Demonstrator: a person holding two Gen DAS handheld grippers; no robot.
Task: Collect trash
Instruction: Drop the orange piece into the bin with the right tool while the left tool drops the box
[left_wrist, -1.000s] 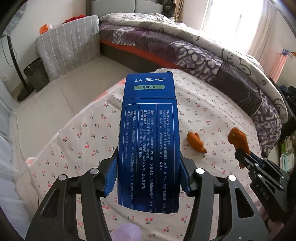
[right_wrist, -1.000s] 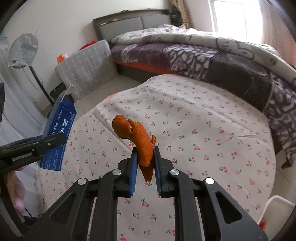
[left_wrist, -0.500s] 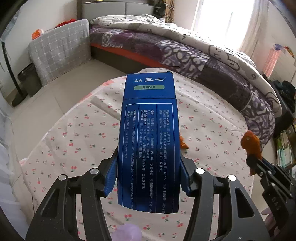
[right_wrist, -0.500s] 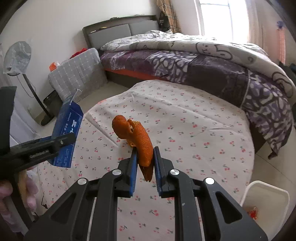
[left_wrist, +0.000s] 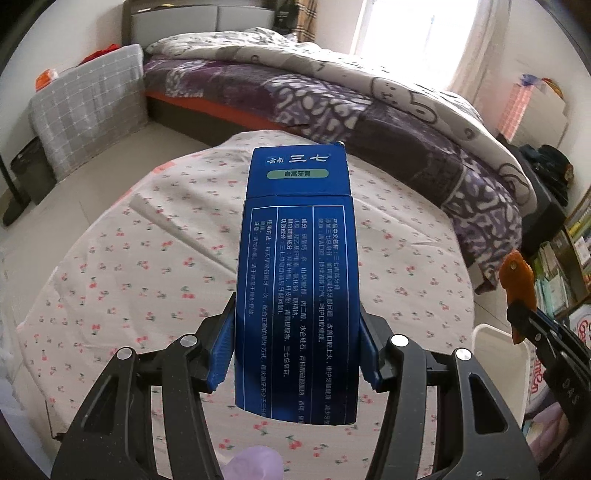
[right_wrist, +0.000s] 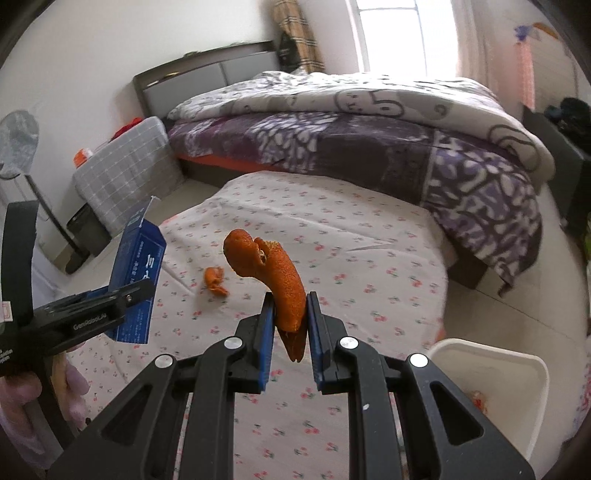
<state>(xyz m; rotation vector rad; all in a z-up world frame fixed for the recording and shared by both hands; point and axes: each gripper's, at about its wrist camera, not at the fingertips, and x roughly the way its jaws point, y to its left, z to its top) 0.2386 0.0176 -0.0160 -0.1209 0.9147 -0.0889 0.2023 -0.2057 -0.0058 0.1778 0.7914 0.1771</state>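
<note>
Above the cherry-print tablecloth, left fingers pinch the blue box lengthwise forward; right fingers pinch orange peel

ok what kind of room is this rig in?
Almost certainly a bedroom: a bed with a purple patterned duvet, its headboard against the wall, and a round table under a cherry-print cloth.

Left tongs clamped; right tongs pinched tight.

Both views swing rightward
A white bin enters lower right; a small peel scrap appears left of centre.
</note>
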